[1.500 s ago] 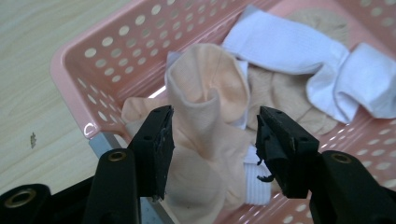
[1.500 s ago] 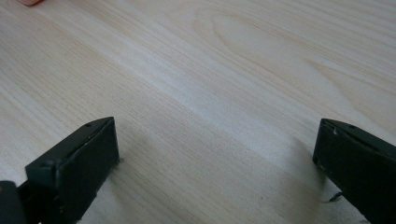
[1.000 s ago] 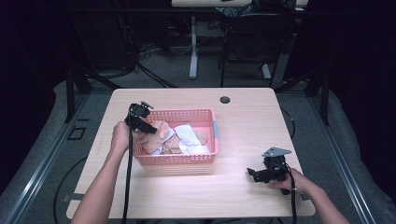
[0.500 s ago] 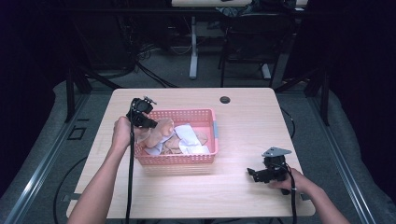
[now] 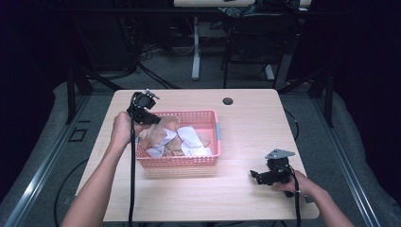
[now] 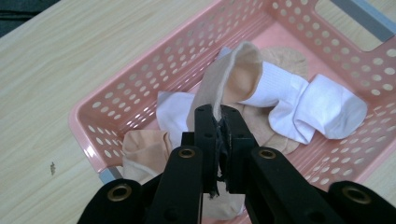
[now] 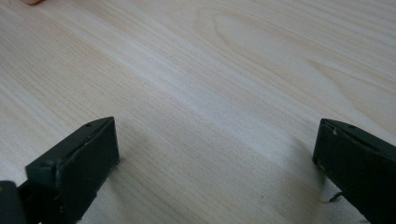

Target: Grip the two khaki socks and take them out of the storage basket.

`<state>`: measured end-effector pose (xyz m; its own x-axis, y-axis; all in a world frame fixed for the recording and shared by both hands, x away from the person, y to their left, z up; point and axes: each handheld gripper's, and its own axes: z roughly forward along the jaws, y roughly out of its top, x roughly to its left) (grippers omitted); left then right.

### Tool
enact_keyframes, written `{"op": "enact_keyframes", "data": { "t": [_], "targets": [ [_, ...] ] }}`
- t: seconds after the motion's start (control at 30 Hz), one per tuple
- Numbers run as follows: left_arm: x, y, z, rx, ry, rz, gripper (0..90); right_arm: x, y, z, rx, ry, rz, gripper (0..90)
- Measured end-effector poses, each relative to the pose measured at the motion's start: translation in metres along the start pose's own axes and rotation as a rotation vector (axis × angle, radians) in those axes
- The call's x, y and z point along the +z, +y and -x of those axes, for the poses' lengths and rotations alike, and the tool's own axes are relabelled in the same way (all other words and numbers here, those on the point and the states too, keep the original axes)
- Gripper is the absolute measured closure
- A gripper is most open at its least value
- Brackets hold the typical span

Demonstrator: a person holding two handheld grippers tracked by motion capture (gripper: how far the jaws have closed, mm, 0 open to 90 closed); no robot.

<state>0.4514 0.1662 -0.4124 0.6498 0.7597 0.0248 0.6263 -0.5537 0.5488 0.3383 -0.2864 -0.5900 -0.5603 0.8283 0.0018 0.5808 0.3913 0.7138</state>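
A pink plastic basket [image 5: 208, 160] [image 6: 140, 98] in the middle of the table holds several beige and white socks. My left gripper [image 5: 150, 119] [image 6: 219, 122] hangs over the basket's left end, shut on the edge of a beige sock [image 6: 236, 74] [image 5: 163, 131] that dangles from it above the pile. Its jaws have just been closing on that sock. A white sock [image 6: 308, 105] lies folded beneath it. My right gripper [image 5: 259, 177] [image 7: 215, 154] rests low on the table at the front right, jaws open wide over bare wood.
A small black round cap [image 5: 228, 100] sits near the table's far edge. Bare wood [image 5: 255, 123] lies between the basket and the right side. Chair legs and cables stand on the dark floor beyond the table.
My left gripper has risen from inside the basket's left end, lifting the beige sock with it. The right gripper has stayed where it was.
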Motion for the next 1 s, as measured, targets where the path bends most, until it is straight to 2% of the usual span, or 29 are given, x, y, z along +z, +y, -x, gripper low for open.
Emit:
{"op": "enact_keyframes", "data": {
  "t": [0.37,0.5,0.7,1.0],
  "targets": [
    [-0.022,0.006,-0.002,0.007,0.004,0.028,86.5,0.000,0.000,0.000,-0.002,-0.005,-0.010,0.0],
    [-0.032,0.005,-0.007,-0.002,-0.012,0.048,86.5,0.000,0.000,0.000,0.000,-0.006,-0.008,0.0],
    [-0.051,0.003,-0.013,-0.011,0.009,0.071,86.6,0.000,0.000,0.000,-0.002,-0.004,-0.010,0.0],
    [-0.066,-0.006,-0.027,-0.026,0.032,0.067,86.6,0.000,0.000,0.000,0.000,-0.006,-0.008,0.0]
  ]
}}
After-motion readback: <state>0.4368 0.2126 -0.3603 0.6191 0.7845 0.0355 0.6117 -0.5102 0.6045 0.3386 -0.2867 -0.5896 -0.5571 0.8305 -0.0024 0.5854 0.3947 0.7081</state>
